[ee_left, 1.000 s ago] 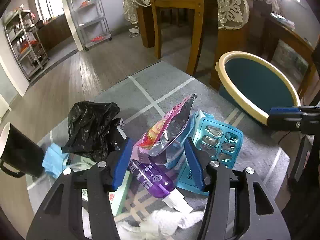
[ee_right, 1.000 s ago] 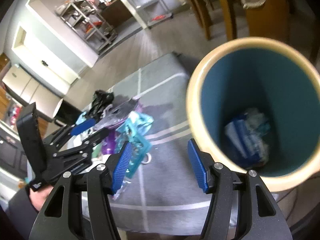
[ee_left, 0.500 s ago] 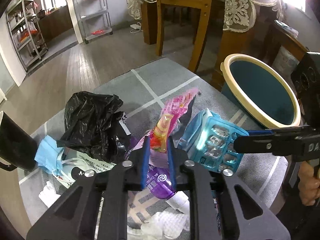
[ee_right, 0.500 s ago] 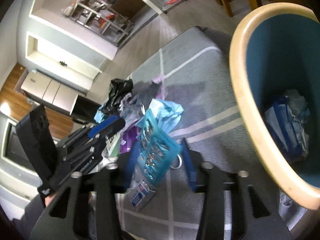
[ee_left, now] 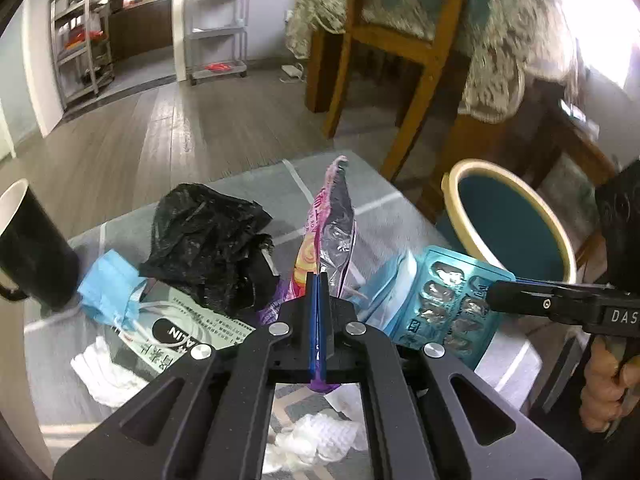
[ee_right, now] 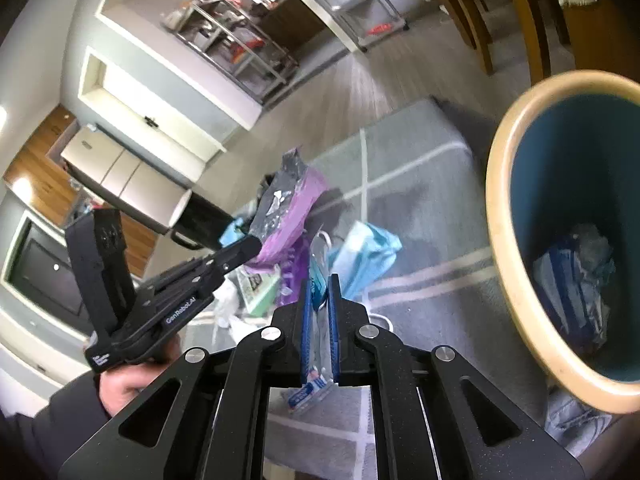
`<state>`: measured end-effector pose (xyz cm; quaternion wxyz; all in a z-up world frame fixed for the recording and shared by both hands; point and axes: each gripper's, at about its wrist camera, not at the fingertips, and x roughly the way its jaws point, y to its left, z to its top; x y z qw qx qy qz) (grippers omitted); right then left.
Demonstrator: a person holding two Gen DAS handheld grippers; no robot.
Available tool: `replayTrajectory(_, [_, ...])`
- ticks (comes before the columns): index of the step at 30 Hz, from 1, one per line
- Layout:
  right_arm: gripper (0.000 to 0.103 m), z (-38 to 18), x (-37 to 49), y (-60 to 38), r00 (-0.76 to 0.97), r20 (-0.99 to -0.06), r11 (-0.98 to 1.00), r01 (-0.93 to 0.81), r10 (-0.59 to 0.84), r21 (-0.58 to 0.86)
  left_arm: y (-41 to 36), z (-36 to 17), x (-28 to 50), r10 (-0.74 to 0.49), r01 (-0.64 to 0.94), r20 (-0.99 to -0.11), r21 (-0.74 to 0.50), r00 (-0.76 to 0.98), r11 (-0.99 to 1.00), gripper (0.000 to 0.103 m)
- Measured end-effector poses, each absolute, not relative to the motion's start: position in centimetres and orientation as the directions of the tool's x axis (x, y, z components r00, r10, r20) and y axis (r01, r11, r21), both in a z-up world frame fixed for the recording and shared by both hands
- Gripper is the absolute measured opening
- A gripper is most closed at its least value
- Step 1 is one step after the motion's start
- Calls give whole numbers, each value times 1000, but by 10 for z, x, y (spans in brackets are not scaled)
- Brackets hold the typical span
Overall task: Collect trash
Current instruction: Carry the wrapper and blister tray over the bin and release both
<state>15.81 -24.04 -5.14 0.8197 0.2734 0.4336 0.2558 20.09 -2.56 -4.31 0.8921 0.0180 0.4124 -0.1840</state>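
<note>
My left gripper (ee_left: 318,280) is shut on the lower edge of a pink and purple snack wrapper (ee_left: 334,216), which stands upright above the litter pile. In the right wrist view that left gripper (ee_right: 254,245) holds the wrapper (ee_right: 290,200) up off the mat. My right gripper (ee_right: 319,285) is shut on a teal blister tray (ee_right: 316,276), seen edge-on between the blue pads. From the left wrist view the right gripper (ee_left: 494,297) clamps the tray (ee_left: 448,304) at its right edge. The teal bin with a cream rim (ee_left: 452,200) stands to the right.
A crumpled black bag (ee_left: 208,236), blue face mask (ee_left: 108,292), printed packet (ee_left: 176,328), white tissues (ee_left: 312,436) and a black mug (ee_left: 32,248) lie on the grey mat. The bin (ee_right: 496,216) holds blue wrapping (ee_right: 572,284). Wooden chair legs (ee_left: 412,100) stand behind.
Both grippers went from open to shut: the left closed on the snack wrapper, the right on the blister tray. Both have lifted slightly, and the wrapper now stands more upright.
</note>
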Motion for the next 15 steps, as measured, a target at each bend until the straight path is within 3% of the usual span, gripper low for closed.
replayTrajectory(7, [9,-25,146,-258,565,-514,714,-208,646,668,-19,-27,186,-346,326,-706,-171,618,930,0])
replayTrajectory(15, [9,-5,129,-280,655,-528,789,-178,541,588,-26,-18,171,-377,339,-695,-200,612,919,0])
